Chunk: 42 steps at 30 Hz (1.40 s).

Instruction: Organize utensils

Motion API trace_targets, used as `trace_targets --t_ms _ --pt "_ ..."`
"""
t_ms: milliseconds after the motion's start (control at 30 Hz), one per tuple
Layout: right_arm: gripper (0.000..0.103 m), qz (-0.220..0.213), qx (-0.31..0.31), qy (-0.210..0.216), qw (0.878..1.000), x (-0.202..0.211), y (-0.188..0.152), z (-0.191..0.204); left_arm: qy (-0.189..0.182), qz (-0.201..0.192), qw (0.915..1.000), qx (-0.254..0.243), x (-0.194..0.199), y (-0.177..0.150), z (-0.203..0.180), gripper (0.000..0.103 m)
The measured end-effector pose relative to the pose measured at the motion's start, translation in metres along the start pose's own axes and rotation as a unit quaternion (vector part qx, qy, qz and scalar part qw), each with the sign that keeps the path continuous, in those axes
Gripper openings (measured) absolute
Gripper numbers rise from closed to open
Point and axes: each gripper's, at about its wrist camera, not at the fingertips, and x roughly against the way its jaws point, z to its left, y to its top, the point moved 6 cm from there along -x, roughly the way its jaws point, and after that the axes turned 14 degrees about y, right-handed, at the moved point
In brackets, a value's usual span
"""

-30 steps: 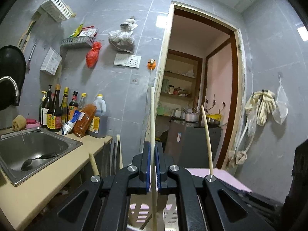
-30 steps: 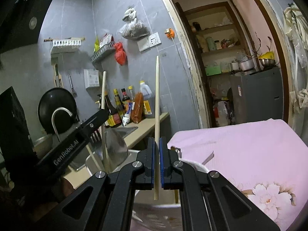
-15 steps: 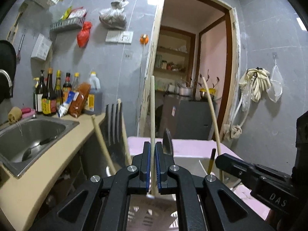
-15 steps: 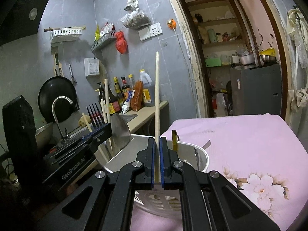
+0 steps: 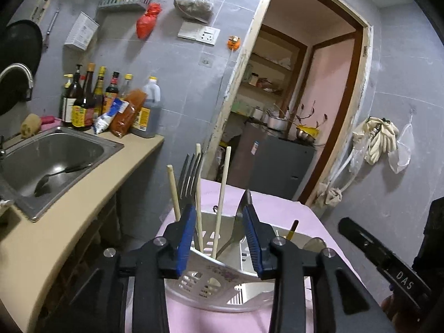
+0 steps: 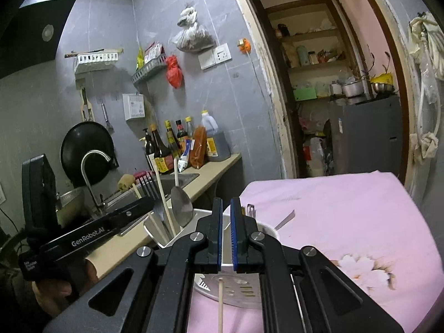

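Directly ahead of the spread left gripper (image 5: 219,231), the white caddy (image 5: 213,277) holds chopsticks (image 5: 220,199), a fork (image 5: 190,177) and a spoon (image 6: 181,206); the right gripper (image 6: 226,233) is slightly parted, empty.

1. Caddy (image 5: 211,274): white perforated plastic, glossy.
2. Chopsticks (image 5: 222,194): pale wood, matt.
3. Fork (image 5: 188,177), spoon (image 6: 181,208): shiny metal.
4. Cloth (image 6: 347,216): pink fabric, floral print.
5. Sink (image 5: 55,149): brushed steel.
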Motion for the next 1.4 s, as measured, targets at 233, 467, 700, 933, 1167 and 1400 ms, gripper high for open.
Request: trace_targets --t_ms 233,467,700,933,1167,1400 --pt "0.045 -0.022 0.002 -0.025 0.999 0.049 0.021 0.007 0.009 -0.008 0.9999 -0.002 0.044 0.011 -0.010 0.065" --pt "0.074 -0.021 -0.018 -0.063 0.998 0.098 0.040 0.009 0.029 0.009 0.9993 -0.024 0.087 0.017 -0.021 0.095" --pt "0.102 0.008 -0.026 -0.095 0.995 0.147 0.033 0.018 0.041 0.045 0.9971 -0.045 0.125 0.005 -0.025 0.102" --pt "0.102 0.024 -0.007 -0.132 0.991 0.190 0.013 0.036 0.042 0.035 0.9954 -0.079 0.152 -0.006 -0.018 0.102" --pt "0.102 0.022 -0.012 -0.181 0.983 0.228 -0.007 0.051 0.029 0.051 0.9914 -0.117 0.165 -0.031 -0.015 0.102" --pt "0.102 0.049 -0.045 -0.209 0.976 0.245 -0.032 0.046 0.020 0.058 0.9862 -0.154 0.171 -0.046 -0.016 0.102"
